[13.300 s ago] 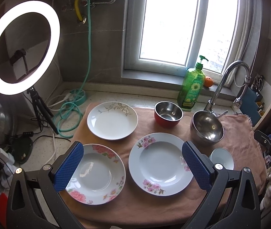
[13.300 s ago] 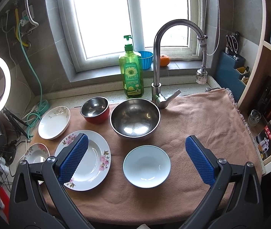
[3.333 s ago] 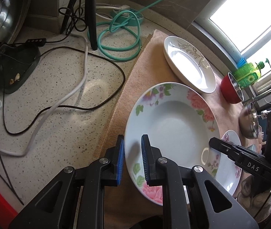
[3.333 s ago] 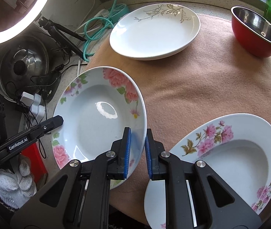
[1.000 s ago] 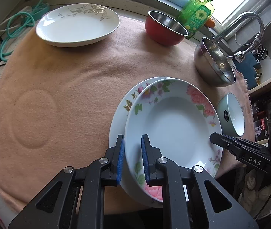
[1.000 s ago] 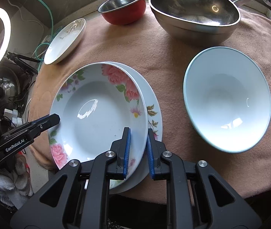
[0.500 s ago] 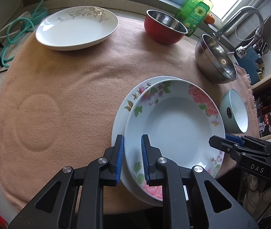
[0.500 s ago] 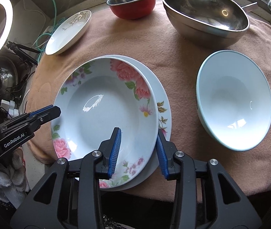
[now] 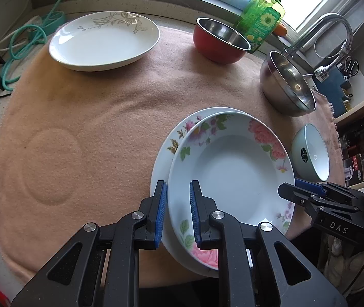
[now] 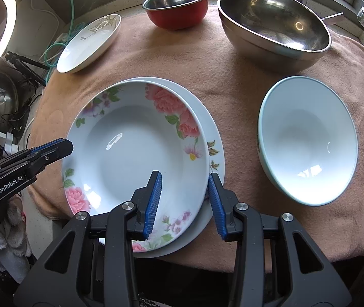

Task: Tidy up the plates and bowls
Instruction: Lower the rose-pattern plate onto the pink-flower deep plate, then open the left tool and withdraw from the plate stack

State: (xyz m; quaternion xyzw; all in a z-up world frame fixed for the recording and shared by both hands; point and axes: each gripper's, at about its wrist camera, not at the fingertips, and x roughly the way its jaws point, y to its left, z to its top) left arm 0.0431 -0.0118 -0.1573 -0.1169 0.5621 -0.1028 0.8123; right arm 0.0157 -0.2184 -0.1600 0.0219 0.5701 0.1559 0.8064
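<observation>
My left gripper [image 9: 178, 213] stays clamped on the near rim of the rose plate [image 9: 233, 176], one blue pad under the rim and one on the inner face, as it was a second ago. My right gripper [image 10: 184, 202] has just been opening: a second ago its pads pinched the same plate's rim, and now they stand apart, the rim between them, with a gap at the left pad [image 10: 153, 199]; whether the right pad touches the rim I cannot tell. The rose plate now sits nested on the larger floral plate [image 10: 207, 138], offset toward my left jaws so that a crescent of the lower plate shows beyond and to the right of my right jaws. Some seconds back the rose plate was held over the cloth's left edge, well apart from the floral plate; thirteen seconds back the two lay side by side. Ahead of my right jaws and to their right, the pale blue bowl [image 10: 307, 138] rests on the pink cloth [image 10: 233, 58], apart from the stack. Farther ahead stand the steel bowl [image 10: 274, 23] and the red bowl [image 10: 178, 5], and far left of both jaws the white leaf-pattern plate [image 9: 105, 41], all unmoved.
</observation>
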